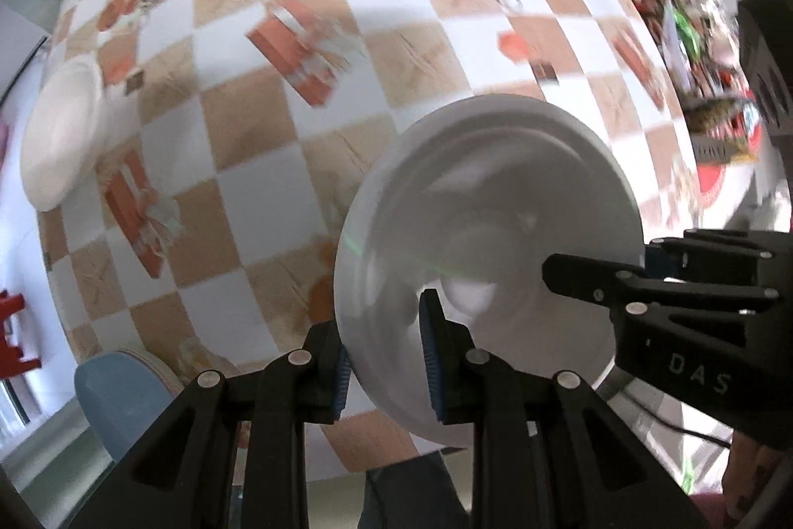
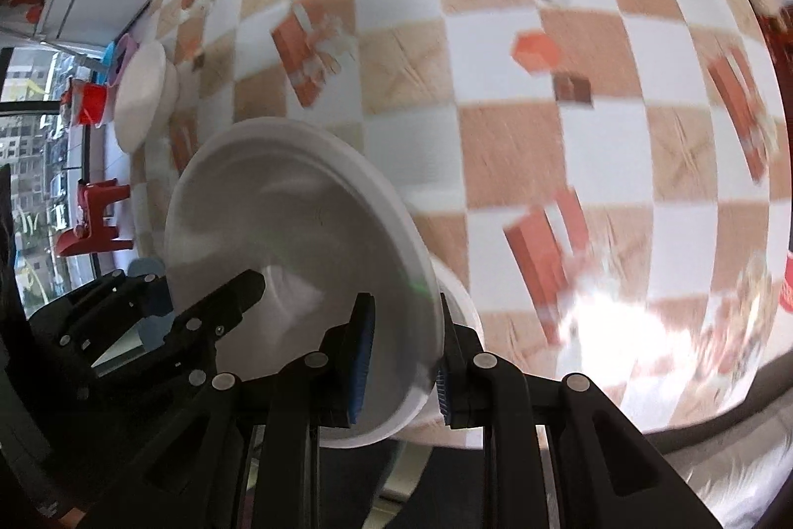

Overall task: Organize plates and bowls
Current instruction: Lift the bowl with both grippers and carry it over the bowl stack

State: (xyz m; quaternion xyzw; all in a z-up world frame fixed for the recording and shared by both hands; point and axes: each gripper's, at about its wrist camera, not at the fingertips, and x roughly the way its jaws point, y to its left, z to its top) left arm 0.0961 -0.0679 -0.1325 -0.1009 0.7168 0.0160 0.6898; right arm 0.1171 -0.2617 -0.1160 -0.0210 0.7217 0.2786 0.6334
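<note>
A white bowl (image 1: 495,202) (image 2: 297,221) hangs tilted above the checkered tablecloth (image 1: 307,162), held by both grippers on opposite sides of its rim. My left gripper (image 1: 386,355) is shut on the near rim, one blue pad inside the bowl and one outside. In the left wrist view my right gripper (image 1: 604,256) comes in from the right and clamps the far rim. The right wrist view shows my right gripper (image 2: 404,345) pinching the rim in the same way, with my left gripper (image 2: 208,286) on the bowl's left side.
A stack of cream plates (image 1: 59,127) (image 2: 143,92) sits at the table's left edge. Packets and jars (image 1: 694,8) crowd the far right of the table. A blue chair (image 1: 119,400) and a red stool (image 2: 94,221) stand beside the table.
</note>
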